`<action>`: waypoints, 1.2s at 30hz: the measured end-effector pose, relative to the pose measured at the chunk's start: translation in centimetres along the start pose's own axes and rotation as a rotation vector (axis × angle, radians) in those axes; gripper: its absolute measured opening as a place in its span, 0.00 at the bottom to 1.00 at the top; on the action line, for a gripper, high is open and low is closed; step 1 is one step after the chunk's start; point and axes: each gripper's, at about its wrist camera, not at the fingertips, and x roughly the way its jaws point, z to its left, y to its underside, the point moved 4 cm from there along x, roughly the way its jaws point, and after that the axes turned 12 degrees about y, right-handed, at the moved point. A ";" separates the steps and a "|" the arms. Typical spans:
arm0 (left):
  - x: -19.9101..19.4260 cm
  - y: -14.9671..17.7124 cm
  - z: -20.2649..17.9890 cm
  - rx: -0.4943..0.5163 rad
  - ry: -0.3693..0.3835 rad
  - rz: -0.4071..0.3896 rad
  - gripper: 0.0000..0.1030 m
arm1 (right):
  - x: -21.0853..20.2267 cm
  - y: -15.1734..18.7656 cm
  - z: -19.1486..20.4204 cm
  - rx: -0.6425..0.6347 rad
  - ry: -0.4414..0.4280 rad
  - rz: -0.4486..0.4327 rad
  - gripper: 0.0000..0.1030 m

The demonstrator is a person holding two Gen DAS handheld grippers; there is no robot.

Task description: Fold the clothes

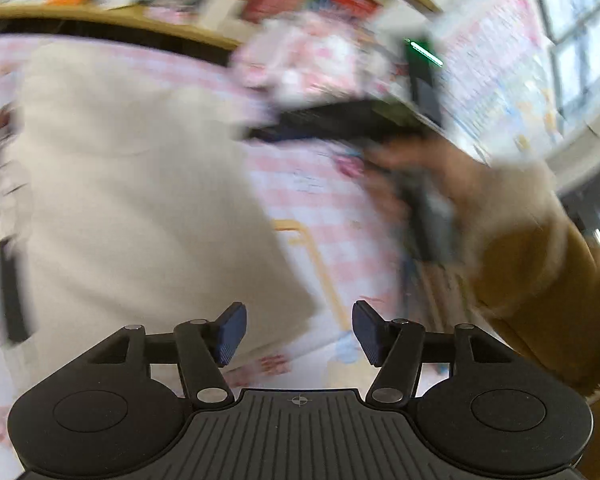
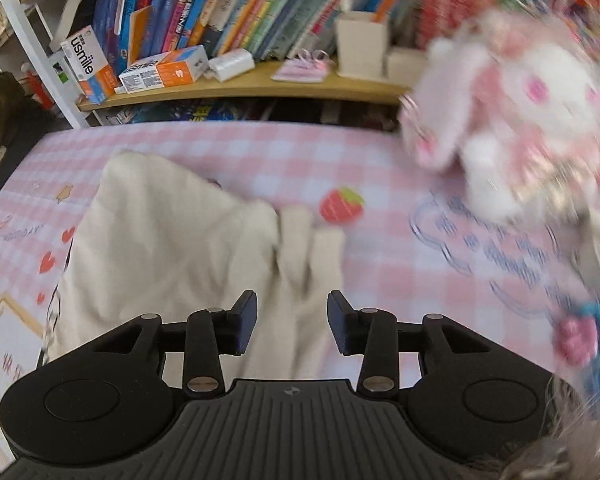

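Observation:
A cream garment point(image 1: 132, 184) lies folded on the pink checked tablecloth point(image 1: 324, 200), filling the left of the blurred left wrist view. My left gripper point(image 1: 298, 334) is open above its near corner, with only cloth and table behind the gap. The right gripper point(image 1: 320, 124) shows there as a dark blur held by a hand in a brown sleeve point(image 1: 540, 272). In the right wrist view the cream garment point(image 2: 172, 248) lies bunched, its edge running under my right gripper point(image 2: 292, 320), which is open with fabric below the gap and no pad pressing it.
A pink and white plush toy point(image 2: 520, 136) sits at the table's far right. A wooden shelf point(image 2: 252, 84) behind the table carries books, boxes and a white holder point(image 2: 360, 44). A strawberry print point(image 2: 342, 205) marks the tablecloth point(image 2: 400, 280). A window point(image 1: 572, 32) is at upper right.

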 end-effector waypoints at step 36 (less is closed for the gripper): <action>-7.7 -5.6 13.3 -0.205 -0.213 -0.201 0.48 | -6.7 14.6 2.0 0.083 0.028 0.029 0.24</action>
